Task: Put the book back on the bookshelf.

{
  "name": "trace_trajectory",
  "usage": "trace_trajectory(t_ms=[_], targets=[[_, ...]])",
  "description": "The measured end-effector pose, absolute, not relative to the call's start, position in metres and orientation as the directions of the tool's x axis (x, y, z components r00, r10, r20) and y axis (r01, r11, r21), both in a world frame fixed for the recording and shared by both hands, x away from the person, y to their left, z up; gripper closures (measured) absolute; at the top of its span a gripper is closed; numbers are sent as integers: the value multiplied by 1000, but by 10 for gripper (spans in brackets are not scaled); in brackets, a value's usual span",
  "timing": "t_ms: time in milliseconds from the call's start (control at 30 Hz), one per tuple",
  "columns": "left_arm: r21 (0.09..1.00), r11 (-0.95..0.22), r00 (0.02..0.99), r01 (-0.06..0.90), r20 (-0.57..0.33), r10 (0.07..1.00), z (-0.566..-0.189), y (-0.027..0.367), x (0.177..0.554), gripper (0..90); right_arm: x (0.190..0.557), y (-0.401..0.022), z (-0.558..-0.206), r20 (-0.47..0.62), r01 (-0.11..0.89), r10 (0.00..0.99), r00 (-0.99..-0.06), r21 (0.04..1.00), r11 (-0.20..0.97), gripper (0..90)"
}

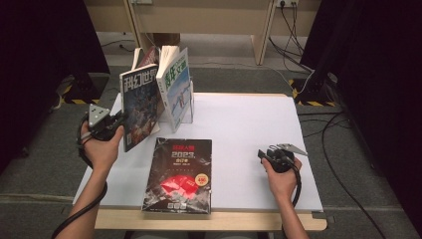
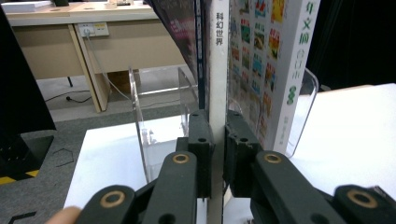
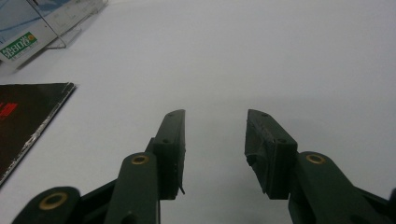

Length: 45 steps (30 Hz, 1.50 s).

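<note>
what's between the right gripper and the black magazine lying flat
Nothing: in the high view, bare white table separates the right gripper from the black magazine.

- High view: even, soft overhead light; the white rectangular tabletop (image 1: 239, 129) is the brightest surface, while black curtains at 9 and 3 o'clock fall to near-black without detail.
- Shadows are faint; a soft one lies under the glossy black magazine (image 1: 180, 174) lying flat, whose cover shows mild sheen toward 6 o'clock.
- The whole picture is slightly soft and low in detail.
- Left gripper view: the thin white book spine (image 2: 218, 70) is fairly sharp; the black jaws at 6 o'clock are blurred.
- Right gripper view: the tabletop is washed pale grey, and the corners at 10 o'clock are out of focus.
</note>
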<state>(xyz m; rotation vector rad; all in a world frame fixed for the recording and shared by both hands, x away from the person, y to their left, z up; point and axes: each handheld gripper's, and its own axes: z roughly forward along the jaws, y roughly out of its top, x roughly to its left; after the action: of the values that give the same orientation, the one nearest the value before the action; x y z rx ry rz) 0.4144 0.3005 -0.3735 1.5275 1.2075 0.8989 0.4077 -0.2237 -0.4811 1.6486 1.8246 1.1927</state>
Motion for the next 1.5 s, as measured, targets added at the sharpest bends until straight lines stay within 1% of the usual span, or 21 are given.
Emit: trace_trajectory(t_ms=[400,500,533,667,700,767,800,933,1067,1233,1400,1500], targets=[[952,-64,229,300,-7,973,-391,310,396,813,408,-225,-481,242,599,945,-218,798,-66,585],[949,-54,219,312,-16,976,-396,315,396,792,408,-226,-482,241,600,946,-217,797,-65,585],[949,-47,216,312,-22,976,-397,316,396,772,408,-225,-482,240,602,947,-216,796,-65,585],[954,-27,209,298,-37,977,-399,319,397,747,407,-225,-482,242,604,946,-215,794,-66,585],[956,-25,210,292,-39,977,-399,319,397,751,407,-224,-482,253,609,945,-208,789,-77,584],[959,-18,201,281,-41,979,-398,318,395,768,408,-225,-482,240,602,946,-216,796,-64,584],[960,-2,211,278,-59,976,-398,319,394,777,407,-225,-482,245,608,946,-212,791,-69,584],[962,-11,207,274,-48,977,-399,320,394,812,407,-224,-483,246,606,945,-214,792,-68,584],[962,15,222,272,-78,972,-399,323,395,819,407,-225,-482,243,604,946,-217,794,-65,584],[967,-2,251,255,-65,966,-401,323,394,819,408,-224,-483,241,606,946,-216,793,-64,584],[967,-9,259,253,-58,964,-401,323,394,815,407,-222,-482,249,612,945,-214,788,-69,583],[968,2,260,252,-70,963,-401,323,395,810,408,-223,-484,240,615,946,-219,787,-58,581]])
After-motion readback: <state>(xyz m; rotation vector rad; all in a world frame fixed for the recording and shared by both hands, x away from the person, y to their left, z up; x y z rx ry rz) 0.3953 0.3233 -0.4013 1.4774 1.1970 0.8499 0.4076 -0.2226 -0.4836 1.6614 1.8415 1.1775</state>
